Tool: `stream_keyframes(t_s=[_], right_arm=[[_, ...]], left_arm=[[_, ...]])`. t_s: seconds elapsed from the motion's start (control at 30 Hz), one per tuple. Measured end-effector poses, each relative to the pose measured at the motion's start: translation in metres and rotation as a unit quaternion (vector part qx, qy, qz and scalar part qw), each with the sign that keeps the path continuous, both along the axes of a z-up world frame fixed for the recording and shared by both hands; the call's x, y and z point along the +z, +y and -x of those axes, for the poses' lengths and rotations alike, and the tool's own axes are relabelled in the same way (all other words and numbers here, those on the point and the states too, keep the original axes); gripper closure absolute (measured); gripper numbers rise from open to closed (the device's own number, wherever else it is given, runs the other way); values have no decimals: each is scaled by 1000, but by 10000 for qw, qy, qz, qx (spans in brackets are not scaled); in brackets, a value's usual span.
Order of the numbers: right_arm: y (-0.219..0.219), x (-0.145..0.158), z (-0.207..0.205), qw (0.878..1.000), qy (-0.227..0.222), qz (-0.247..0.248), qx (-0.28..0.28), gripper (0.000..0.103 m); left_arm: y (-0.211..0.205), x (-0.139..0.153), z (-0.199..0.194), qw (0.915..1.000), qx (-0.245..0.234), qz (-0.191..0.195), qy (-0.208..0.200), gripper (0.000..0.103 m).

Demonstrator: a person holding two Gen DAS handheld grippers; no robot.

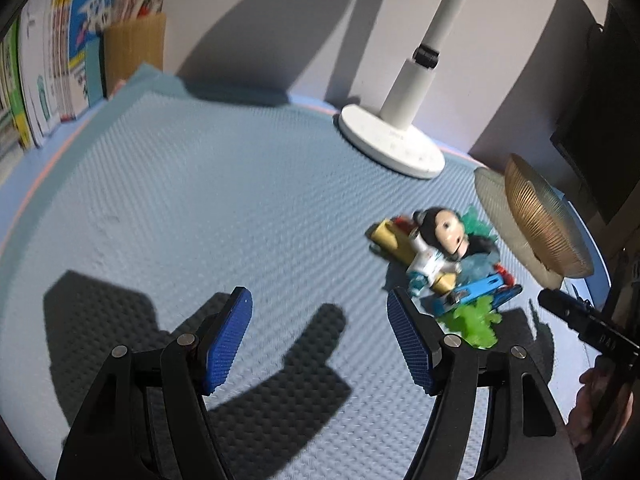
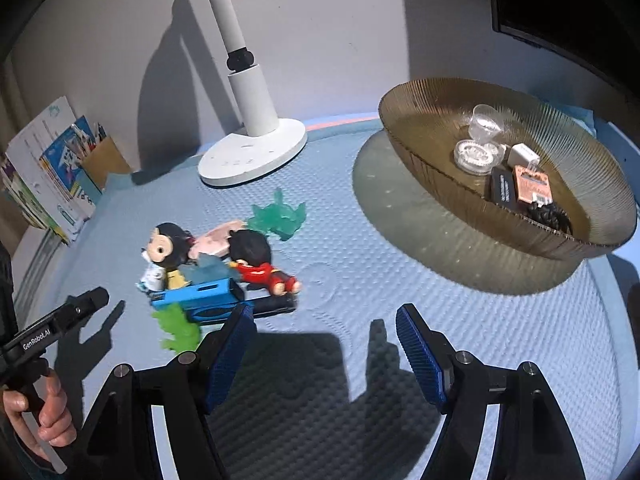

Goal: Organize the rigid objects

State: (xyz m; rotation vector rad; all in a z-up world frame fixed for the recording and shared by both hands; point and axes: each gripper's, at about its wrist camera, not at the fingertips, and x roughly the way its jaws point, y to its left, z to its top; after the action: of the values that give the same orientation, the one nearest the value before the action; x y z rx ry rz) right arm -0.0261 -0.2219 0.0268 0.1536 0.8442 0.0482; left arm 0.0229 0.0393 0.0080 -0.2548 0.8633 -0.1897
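I was at the approach step: both of my tools hung over the dimpled pale-blue foam mat [image 2: 500, 320], and nothing had been picked from the heap of small toys [image 2: 216, 272] yet. My left gripper [image 1: 320, 336] had its blue ribbed pads well apart with only bare mat between them; my right gripper [image 2: 324, 344] was likewise spread and empty. The heap lay on the mat near the round white lamp base [image 2: 252, 156], just beyond and to the right of my left tool, and to the left of my right one. In it I could make out a dark-haired figurine in white clothes [image 1: 436, 240], a second dark-haired figurine in red [image 2: 256, 260], a bright blue flat plastic piece [image 2: 200, 296], a lime-green spiky rubbery toy [image 2: 176, 330], a teal translucent one [image 2: 280, 216] at the far edge and a pink piece [image 2: 212, 240]; they overlapped, so I judged any grasp would need one item singled out from the edge. The ribbed amber glass bowl [image 2: 420, 152] stood well to the right, already holding a few small packets and clear cases, and I took it for the destination. The next move, I judged, called for steering one tool onto an outlying toy and straddling it cleanly.
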Motion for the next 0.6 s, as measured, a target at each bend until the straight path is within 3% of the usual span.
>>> stream_keyframes(t_s=[0.23, 0.43, 0.6], right_arm=[[-7, -20, -5, 10000, 15, -7, 92, 31], [-14, -15, 3, 9994, -212, -230, 131, 31], [-9, -15, 5, 9994, -231, -110, 212, 31]], left_arm=[[-6, -3, 7, 9998, -86, -183, -91, 35], [-11, 2, 13, 9988, -244, -295, -321, 35], [-14, 4, 13, 9982, -296, -362, -368, 35]])
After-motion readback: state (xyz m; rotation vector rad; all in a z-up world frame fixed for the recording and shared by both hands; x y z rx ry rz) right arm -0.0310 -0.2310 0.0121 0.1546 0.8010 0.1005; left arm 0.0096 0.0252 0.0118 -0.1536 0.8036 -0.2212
